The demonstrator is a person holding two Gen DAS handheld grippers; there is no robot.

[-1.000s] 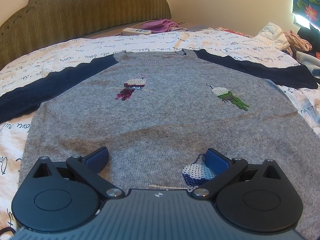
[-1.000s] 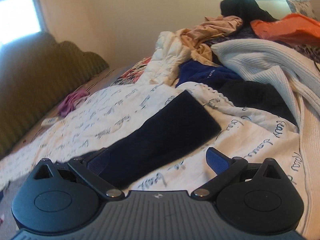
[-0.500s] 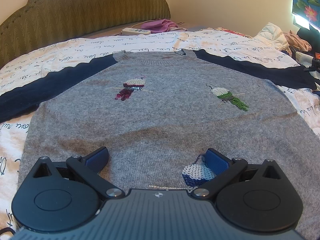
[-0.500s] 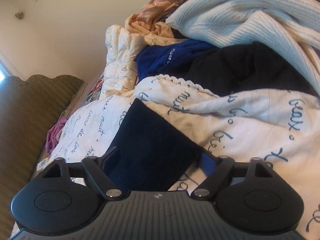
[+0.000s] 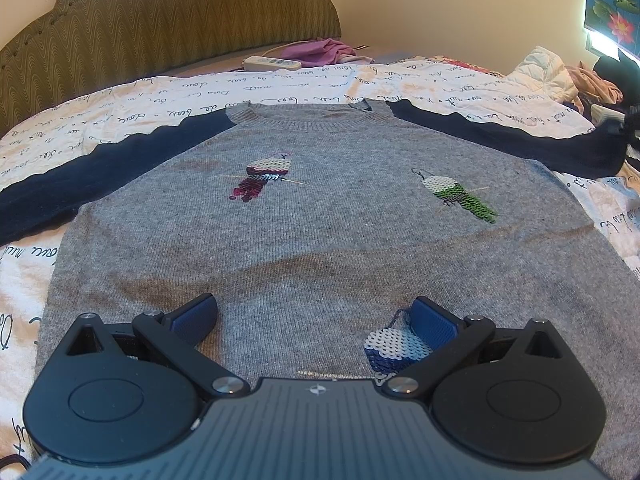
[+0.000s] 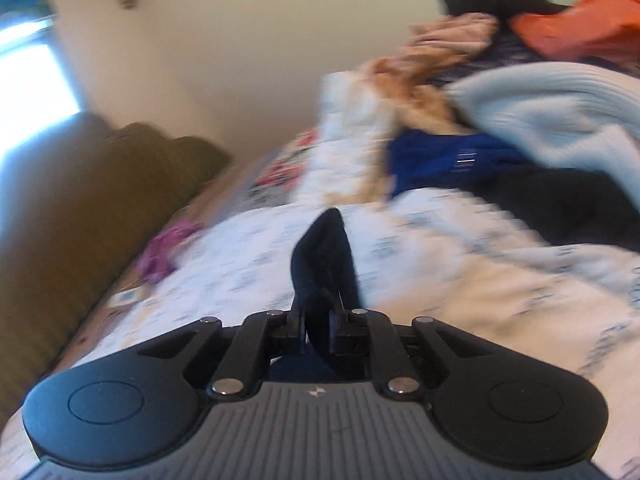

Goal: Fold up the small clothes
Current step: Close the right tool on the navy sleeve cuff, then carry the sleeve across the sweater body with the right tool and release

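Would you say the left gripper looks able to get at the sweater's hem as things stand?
Probably yes. The left gripper is open, low over the grey sweater, with bare knit between its fingers. The hem itself is hidden beneath the gripper body, so I cannot confirm it.

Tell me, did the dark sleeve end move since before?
Yes. The right gripper has shut on the navy sleeve end, lifting it off the bedspread where it lay flat.

The printed bedsheet (image 5: 120, 108) lies bare on both sides of the flat grey sweater (image 5: 320, 240). A heap of clothes (image 6: 520, 128) crowds the right edge; a power strip (image 5: 272, 63) and purple garment (image 5: 320, 50) sit near the headboard (image 5: 160, 28).
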